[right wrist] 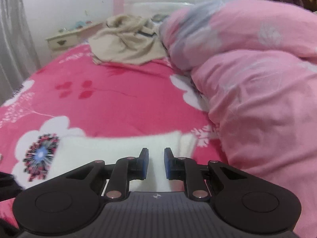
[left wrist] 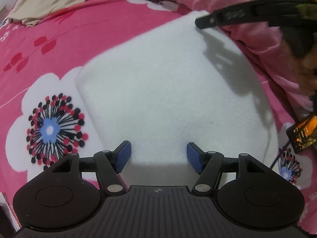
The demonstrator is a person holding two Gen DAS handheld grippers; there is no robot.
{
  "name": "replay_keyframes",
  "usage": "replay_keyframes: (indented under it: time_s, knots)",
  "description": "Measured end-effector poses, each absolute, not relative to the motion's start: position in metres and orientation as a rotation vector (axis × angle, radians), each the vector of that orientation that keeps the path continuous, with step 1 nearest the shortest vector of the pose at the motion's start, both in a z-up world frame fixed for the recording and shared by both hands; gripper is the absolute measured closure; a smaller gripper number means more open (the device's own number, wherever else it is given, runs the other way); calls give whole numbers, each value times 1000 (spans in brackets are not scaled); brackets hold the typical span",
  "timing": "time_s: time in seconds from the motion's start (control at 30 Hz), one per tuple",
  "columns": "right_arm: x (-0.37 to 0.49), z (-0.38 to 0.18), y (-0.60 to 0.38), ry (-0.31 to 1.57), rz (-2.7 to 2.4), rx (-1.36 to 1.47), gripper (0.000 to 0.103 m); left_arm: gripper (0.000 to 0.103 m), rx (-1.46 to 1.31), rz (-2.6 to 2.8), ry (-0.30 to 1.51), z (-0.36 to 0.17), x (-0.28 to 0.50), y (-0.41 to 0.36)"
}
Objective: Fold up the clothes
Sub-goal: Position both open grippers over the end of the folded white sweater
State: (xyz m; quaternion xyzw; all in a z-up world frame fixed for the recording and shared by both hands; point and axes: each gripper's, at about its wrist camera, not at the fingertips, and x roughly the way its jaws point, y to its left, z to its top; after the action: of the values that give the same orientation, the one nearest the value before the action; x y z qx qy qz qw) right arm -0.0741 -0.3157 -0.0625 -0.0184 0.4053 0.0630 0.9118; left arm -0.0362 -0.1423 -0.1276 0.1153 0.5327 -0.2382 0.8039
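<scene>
- White cloth lies flat on the bed, already folded to a thick rectangle with a doubled edge on its left side. Looks like this item is at or near its last fold.
- Left gripper: pads spread wide, nothing between them, hovering over the near edge of the cloth.
- Right gripper: pads apart with a narrow gap, nothing clamped. White cloth shows just beyond and under the fingertips. Right view is motion-blurred, so contact can't be confirmed.
- In the left view the right gripper's finger sits at the far right corner of the cloth, beside the pink duvet.
- Judgement: step in hand is finishing or releasing the white cloth. Next move is either one more half-fold (needs both grippers on a shared edge, pinching all layers) or going for the next item.
- Next item is likely the beige garment, crumpled at the far end of the bed, well apart from the cloth.
- Count: 1 white cloth, 1 beige garment, 1 duvet, 2 grippers, 1 nightstand beside the bed.
</scene>
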Motion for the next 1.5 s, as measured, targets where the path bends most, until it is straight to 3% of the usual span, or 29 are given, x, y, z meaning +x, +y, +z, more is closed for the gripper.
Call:
replay_keyframes:
  time_s: [0.23,0.87,1.23,1.5]
  knots:
    - [-68,-75,-321,854,124,-10,87,30,276,-486,1135,-127,-39,-140]
    - [-78,-73,-322,850,109,-9,87,20,309,-464,1125,-122,-39,-144]
    - [-79,-74,-322,832,105,-7,86,5,311,-442,1082,-123,-45,-141]
    - [-78,-74,-320,822,60,55,83,4,236,-450,1108,-126,-45,-131]
